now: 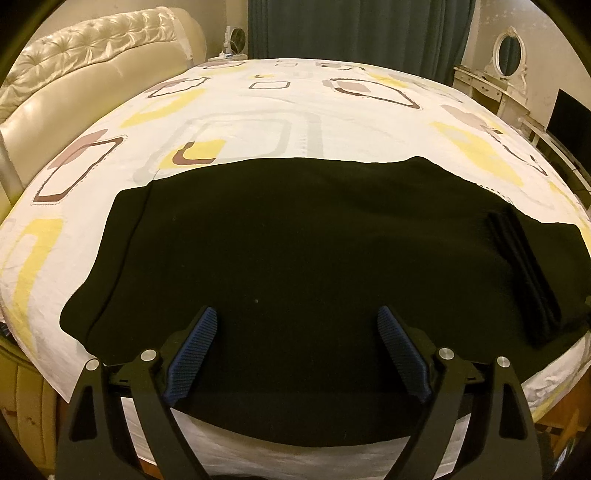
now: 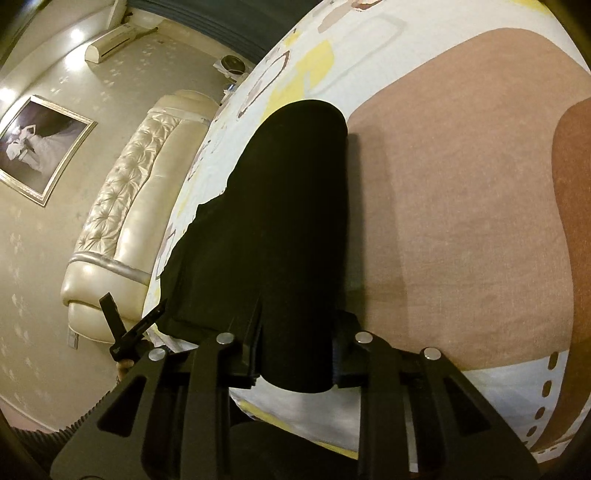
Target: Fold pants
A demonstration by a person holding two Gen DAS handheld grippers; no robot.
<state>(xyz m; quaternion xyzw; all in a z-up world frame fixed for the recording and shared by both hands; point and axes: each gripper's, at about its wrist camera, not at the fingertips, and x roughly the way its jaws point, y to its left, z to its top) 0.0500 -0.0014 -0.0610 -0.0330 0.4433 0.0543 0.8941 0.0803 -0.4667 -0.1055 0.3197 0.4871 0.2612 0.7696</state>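
Observation:
The black pants (image 1: 295,243) lie spread flat across the near part of the bed, with a pleated or folded strip (image 1: 524,273) at their right end. My left gripper (image 1: 297,317) is open above the pants' near edge, its blue-padded fingers (image 1: 195,350) wide apart and empty. In the right wrist view my right gripper (image 2: 295,354) is shut on a bunched, folded end of the black pants (image 2: 291,221), holding it a little above the bed sheet (image 2: 443,206). Its pads are hidden by the cloth.
The bed has a white sheet (image 1: 258,110) with yellow and brown shapes. A cream tufted headboard (image 1: 85,66) is at the left. Dark curtains (image 1: 362,26) hang behind. A white vanity with an oval mirror (image 1: 509,51) stands at the right.

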